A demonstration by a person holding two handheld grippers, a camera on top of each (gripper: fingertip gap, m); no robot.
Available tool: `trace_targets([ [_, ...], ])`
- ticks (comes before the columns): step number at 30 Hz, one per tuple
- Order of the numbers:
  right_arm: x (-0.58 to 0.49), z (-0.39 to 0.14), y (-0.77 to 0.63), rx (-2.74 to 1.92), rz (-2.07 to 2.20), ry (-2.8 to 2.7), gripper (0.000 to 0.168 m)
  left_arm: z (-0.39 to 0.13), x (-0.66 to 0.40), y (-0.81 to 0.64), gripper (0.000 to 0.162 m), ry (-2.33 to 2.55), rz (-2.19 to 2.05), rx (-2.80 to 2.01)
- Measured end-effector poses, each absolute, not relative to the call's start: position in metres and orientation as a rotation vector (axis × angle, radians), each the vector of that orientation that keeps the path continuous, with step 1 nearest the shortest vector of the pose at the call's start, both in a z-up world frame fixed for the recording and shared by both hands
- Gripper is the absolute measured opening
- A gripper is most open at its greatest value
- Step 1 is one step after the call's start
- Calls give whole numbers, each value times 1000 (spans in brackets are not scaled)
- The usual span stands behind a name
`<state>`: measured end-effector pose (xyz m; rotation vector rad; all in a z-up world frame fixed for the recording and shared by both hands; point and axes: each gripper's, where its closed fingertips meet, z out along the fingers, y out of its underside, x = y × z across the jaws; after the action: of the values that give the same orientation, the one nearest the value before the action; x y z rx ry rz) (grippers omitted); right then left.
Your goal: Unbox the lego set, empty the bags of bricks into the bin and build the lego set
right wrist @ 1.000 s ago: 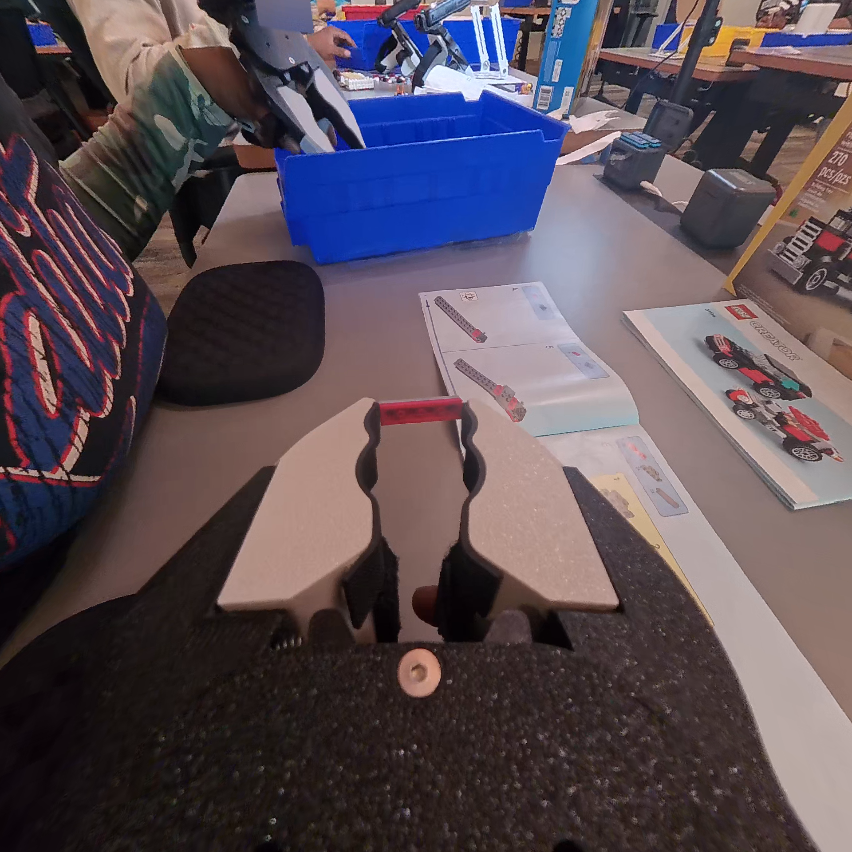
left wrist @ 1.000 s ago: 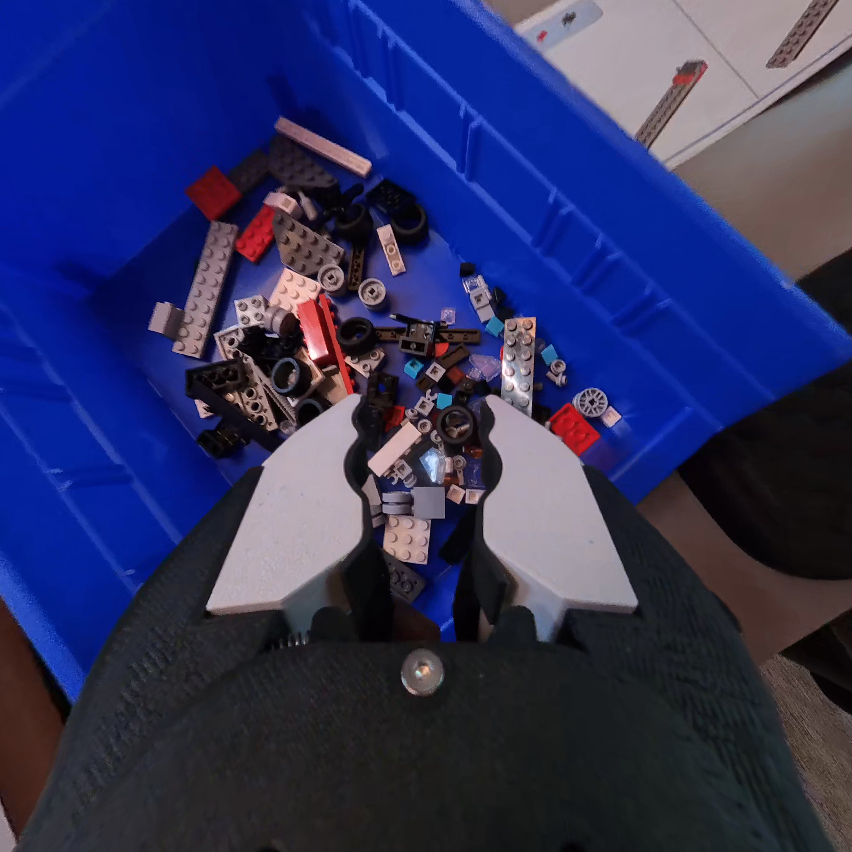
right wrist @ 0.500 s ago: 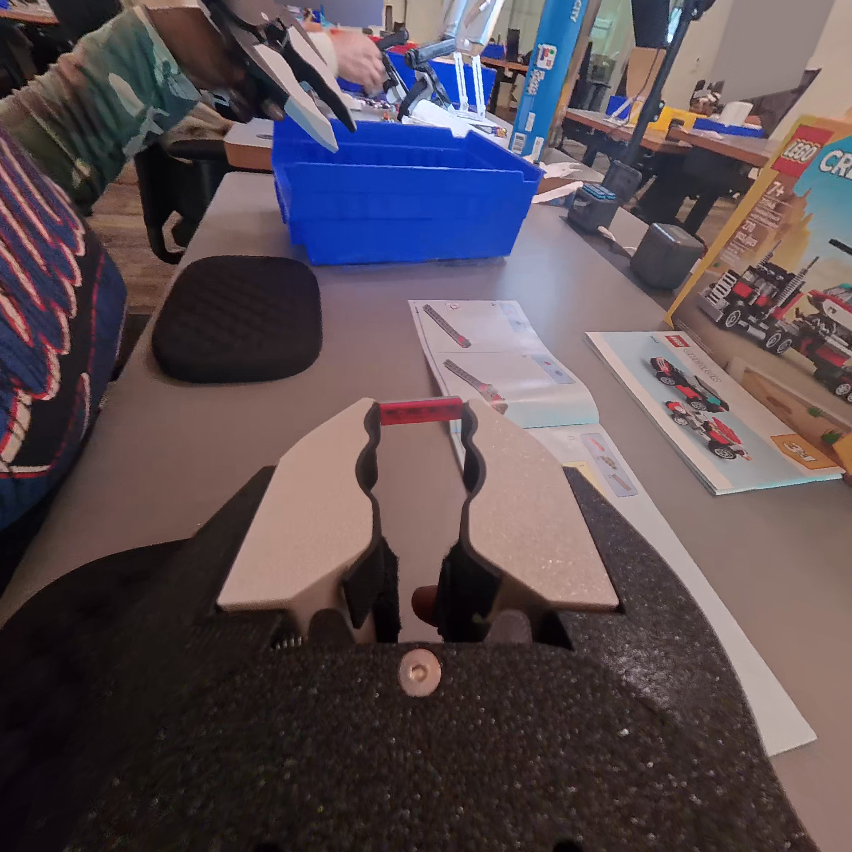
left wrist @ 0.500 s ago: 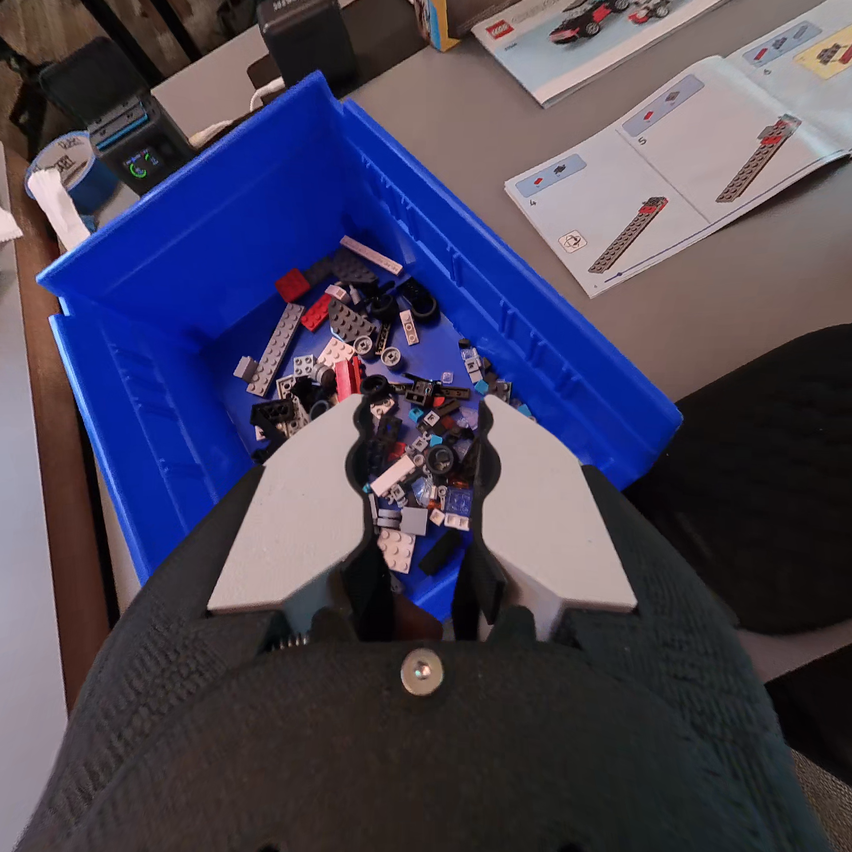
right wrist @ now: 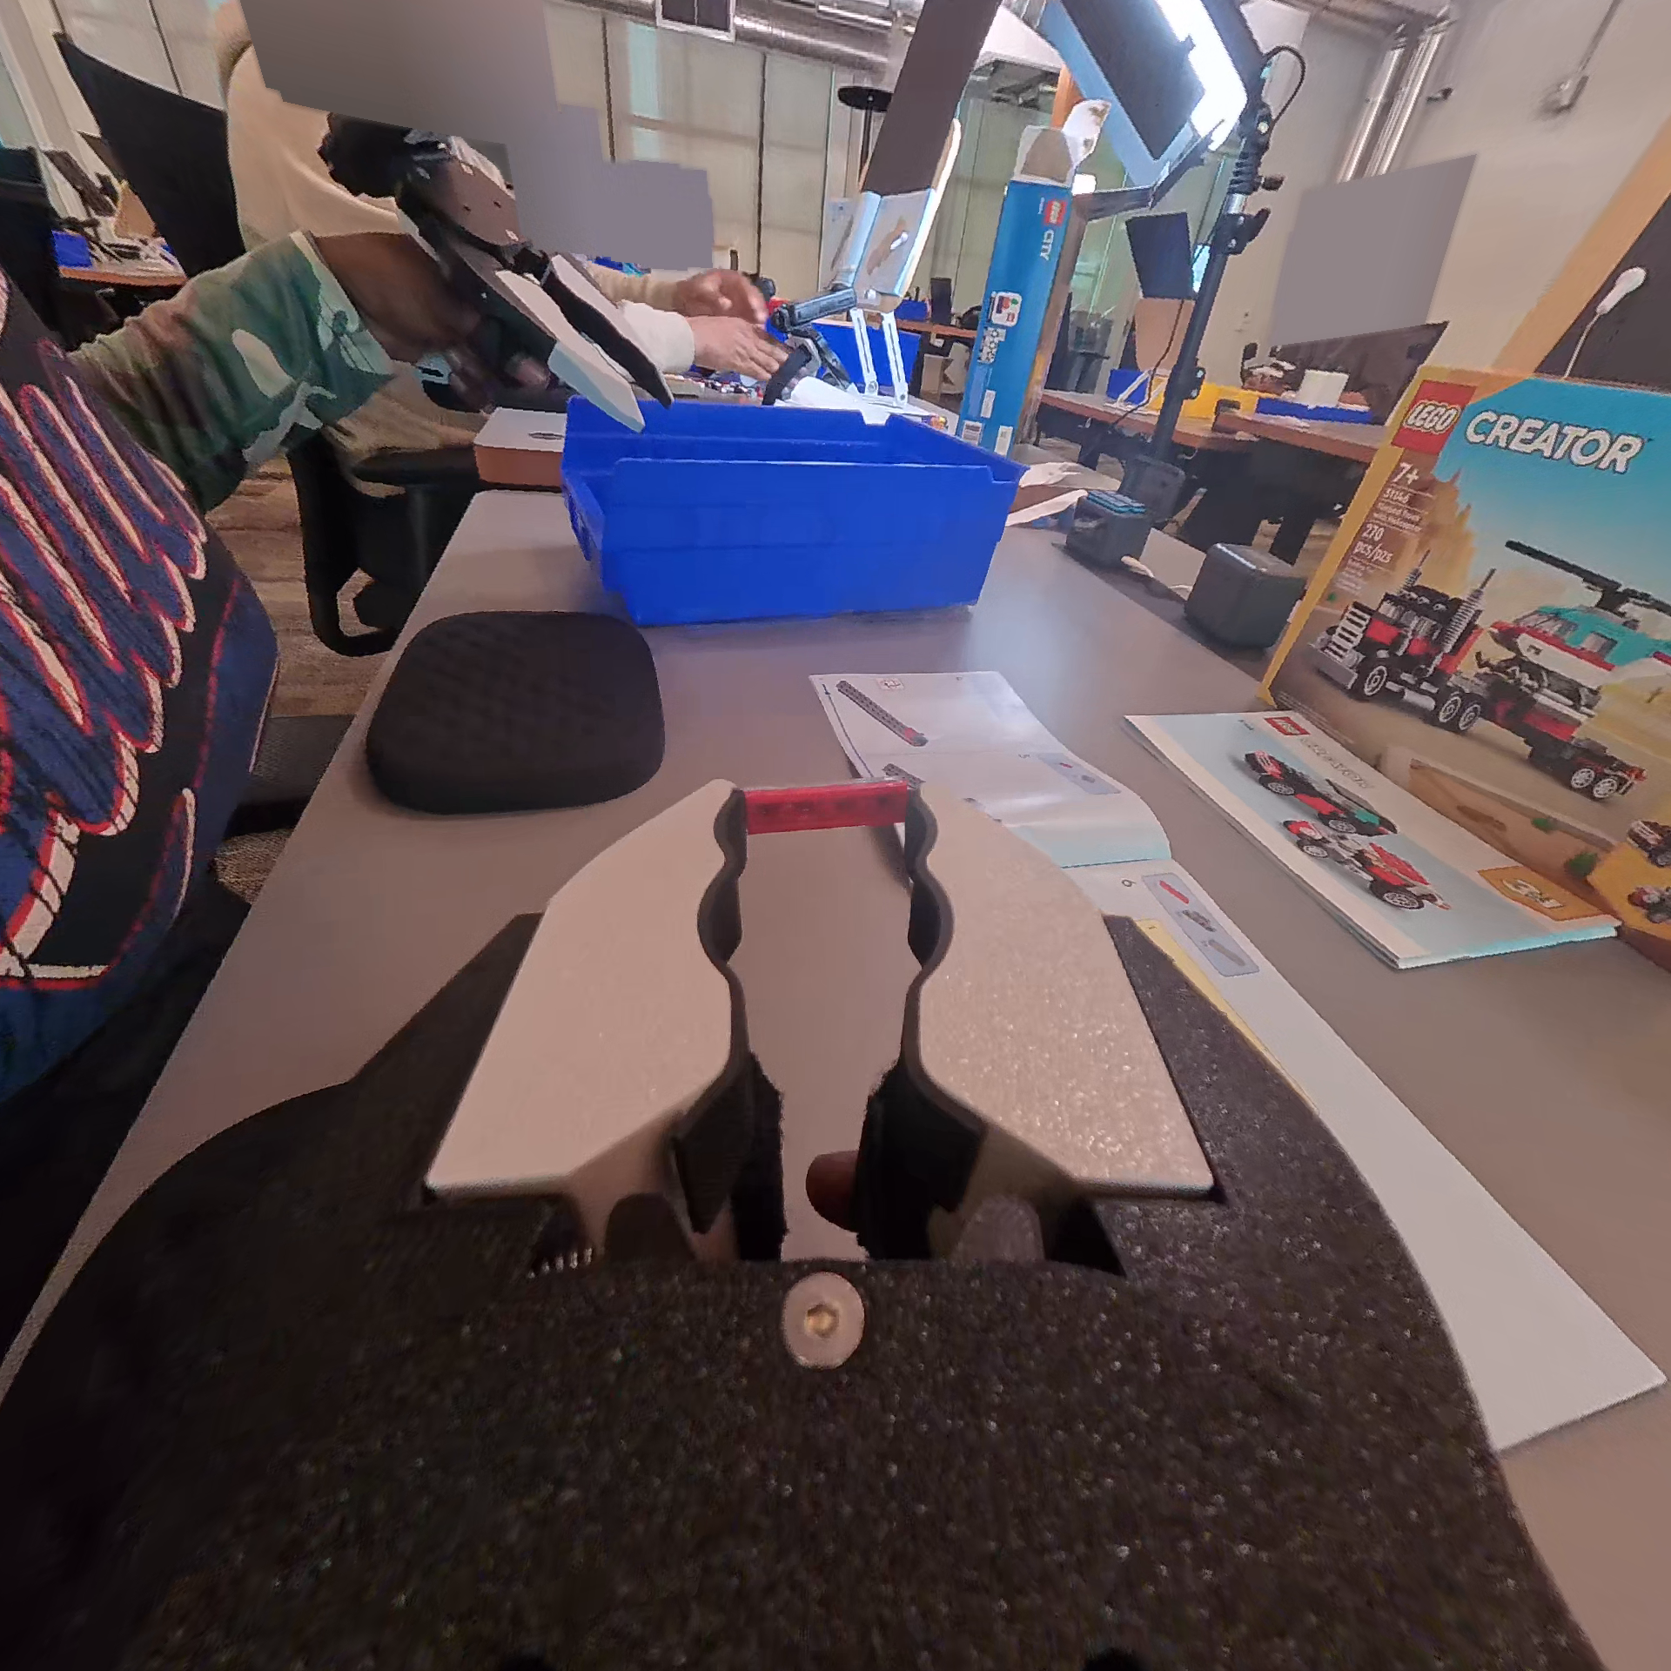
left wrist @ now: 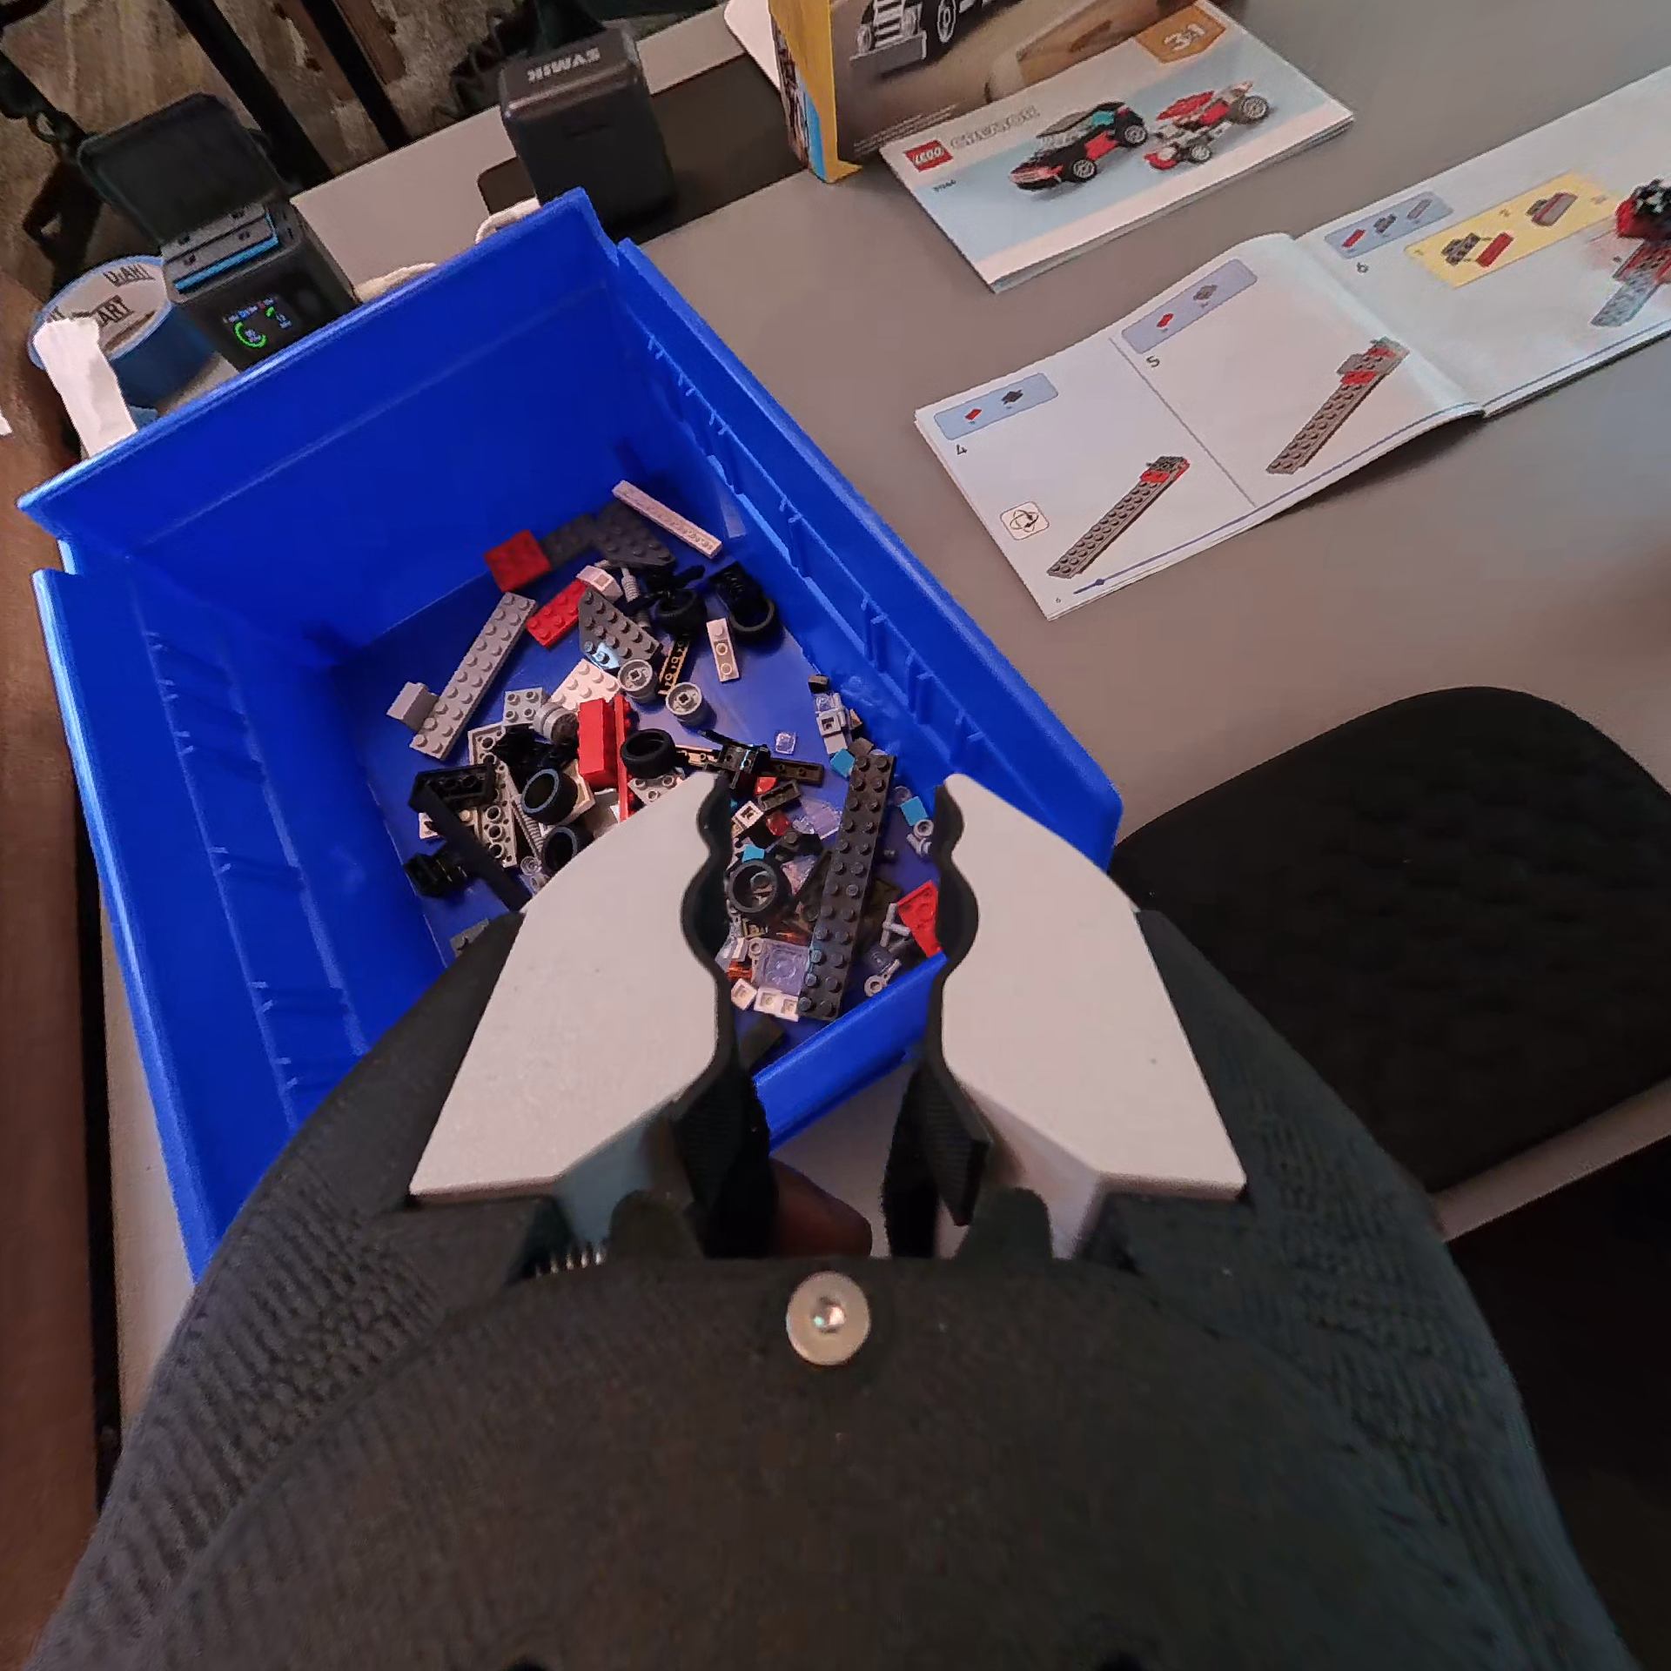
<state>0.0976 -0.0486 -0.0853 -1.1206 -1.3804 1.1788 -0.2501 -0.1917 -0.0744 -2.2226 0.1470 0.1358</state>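
Observation:
The blue bin (left wrist: 362, 470) holds several loose bricks (left wrist: 633, 723) in grey, black and red. My left gripper (left wrist: 827, 800) hangs open and empty above the bin's near corner. A long dark grey plate (left wrist: 850, 891) lies in the bin between its fingers. In the right wrist view my right gripper (right wrist: 825, 807) is shut on a red brick (right wrist: 825, 807) held crosswise at its fingertips, low over the grey table (right wrist: 380, 868). The bin (right wrist: 787, 524) stands farther back there, with the left gripper (right wrist: 588, 353) above its left end.
An open instruction booklet (left wrist: 1266, 398) (right wrist: 986, 769) lies right of the bin. A second booklet (right wrist: 1338, 823) and the set's box (right wrist: 1492, 615) stand farther right. A black pad (right wrist: 515, 710) lies near the table's edge. Two dark devices (left wrist: 579, 118) sit behind the bin.
My left gripper has risen and drawn back from inside the bin, still open and empty. My right gripper keeps the red brick and has tilted up and shifted slightly.

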Motion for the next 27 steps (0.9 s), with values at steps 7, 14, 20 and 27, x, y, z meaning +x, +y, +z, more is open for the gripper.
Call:
trace_targets([
  [7,96,-87,-49,-1124,1203,-1385,33,-58,-225,-185,40,210,103,-2132],
  [14,91,-89,-48,-1123,1173,-1403,33,-26,-136,-157,38,293,-285,-1852],
  [20,77,-76,-61,-993,1042,-1520,34,-40,4,-117,22,208,-1175,-1663],
  [27,72,-55,-87,-774,973,-1602,34,-58,73,-87,20,173,-1612,-1622],
])
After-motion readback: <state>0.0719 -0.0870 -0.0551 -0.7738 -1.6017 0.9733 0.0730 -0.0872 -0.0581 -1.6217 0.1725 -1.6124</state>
